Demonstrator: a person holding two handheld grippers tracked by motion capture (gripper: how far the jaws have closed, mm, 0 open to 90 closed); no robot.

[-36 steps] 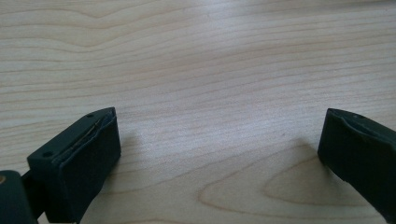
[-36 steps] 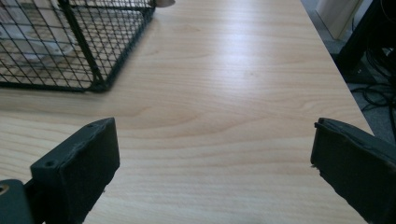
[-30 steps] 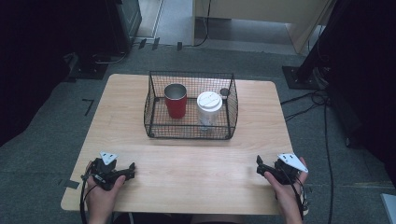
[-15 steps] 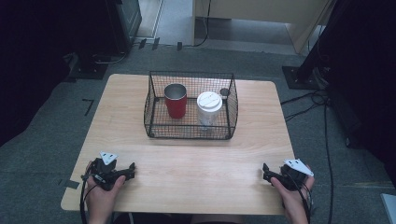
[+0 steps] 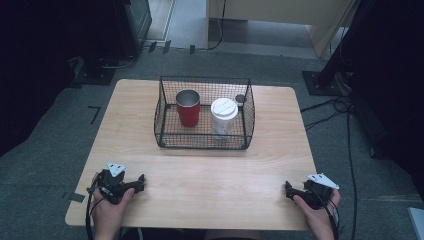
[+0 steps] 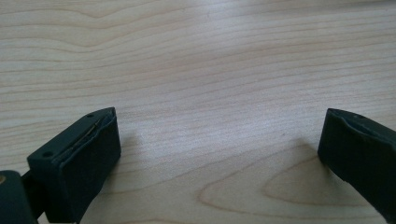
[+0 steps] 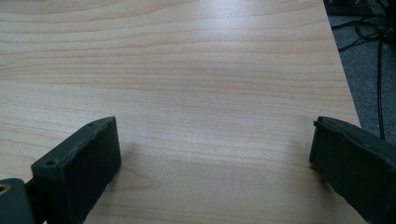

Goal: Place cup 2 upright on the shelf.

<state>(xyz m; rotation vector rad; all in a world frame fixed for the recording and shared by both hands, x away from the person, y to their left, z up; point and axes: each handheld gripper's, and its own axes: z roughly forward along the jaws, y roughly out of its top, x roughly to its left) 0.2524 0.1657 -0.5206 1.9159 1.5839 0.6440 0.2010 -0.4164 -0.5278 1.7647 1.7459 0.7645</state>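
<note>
Standing inside the wire basket (image 5: 165, 112) at the far middle of the table (image 5: 210, 170), the red cup (image 5: 188, 107) and the white lidded cup (image 5: 223, 114) are the nearest things to work on; the red one sits to the left, the white one just beside it on the right, both upright. A small dark round thing near the basket's back right corner is too small to identify. Well apart from them, the left gripper (image 5: 139, 181) rests on the near left edge of the table and the right gripper (image 5: 288, 188) on the near right corner. Both have their jaws spread wide, with nothing but bare wood between them in each gripper view. The likely risk lies in the reach: the basket's walls rise around the cups, so a low approach would probably catch the wire and drag the basket. The two cups stand close, so jaws closing on one could well knock the other over.
</note>
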